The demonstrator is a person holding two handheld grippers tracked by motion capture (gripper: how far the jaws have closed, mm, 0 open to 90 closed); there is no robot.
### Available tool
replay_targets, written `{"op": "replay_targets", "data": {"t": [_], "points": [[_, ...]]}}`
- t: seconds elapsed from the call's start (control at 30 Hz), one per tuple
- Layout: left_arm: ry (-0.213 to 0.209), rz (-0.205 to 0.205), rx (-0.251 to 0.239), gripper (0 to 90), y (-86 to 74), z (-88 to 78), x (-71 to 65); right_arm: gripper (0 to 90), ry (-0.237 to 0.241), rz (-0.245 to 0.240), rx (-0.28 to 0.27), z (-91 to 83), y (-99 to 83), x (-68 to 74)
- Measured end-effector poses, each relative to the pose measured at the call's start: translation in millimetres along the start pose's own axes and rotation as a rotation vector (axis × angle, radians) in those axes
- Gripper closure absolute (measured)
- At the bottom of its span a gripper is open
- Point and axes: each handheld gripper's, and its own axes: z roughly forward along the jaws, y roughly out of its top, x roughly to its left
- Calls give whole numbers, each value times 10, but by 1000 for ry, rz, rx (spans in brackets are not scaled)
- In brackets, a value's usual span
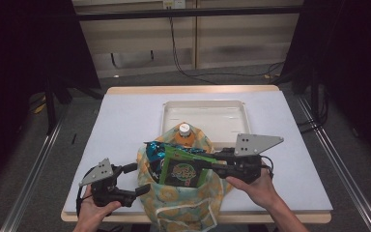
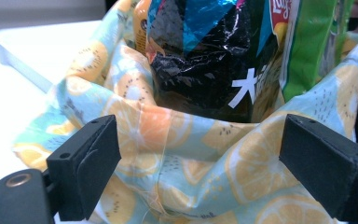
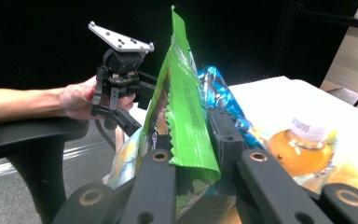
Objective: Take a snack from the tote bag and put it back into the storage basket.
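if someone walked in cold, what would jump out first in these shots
The bright green snack bag stands out first, clamped edge-on in the right gripper above a fruit-print cloth bag at the table's near edge. That bag already holds an orange drink bottle and a blue-black snack packet. The left gripper waits open at the bag's rim.

White-topped bench (image 1: 125, 125) with a pale wooden edge. Far side, middle: a shallow cream tray (image 1: 206, 112) lying flat. Just in front of it, at the near edge, sits the citrus-print bag (image 1: 186, 203).
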Motion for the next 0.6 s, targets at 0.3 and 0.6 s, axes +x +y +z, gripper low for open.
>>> {"op": "replay_targets", "data": {"t": [0.3, 0.6], "points": [[75, 39, 22, 65, -17, -26, 68, 820, 3, -21, -33, -32, 166, -77], [63, 36, 35, 65, -12, -17, 39, 826, -9, -35, -45, -48, 323, -181]]}}
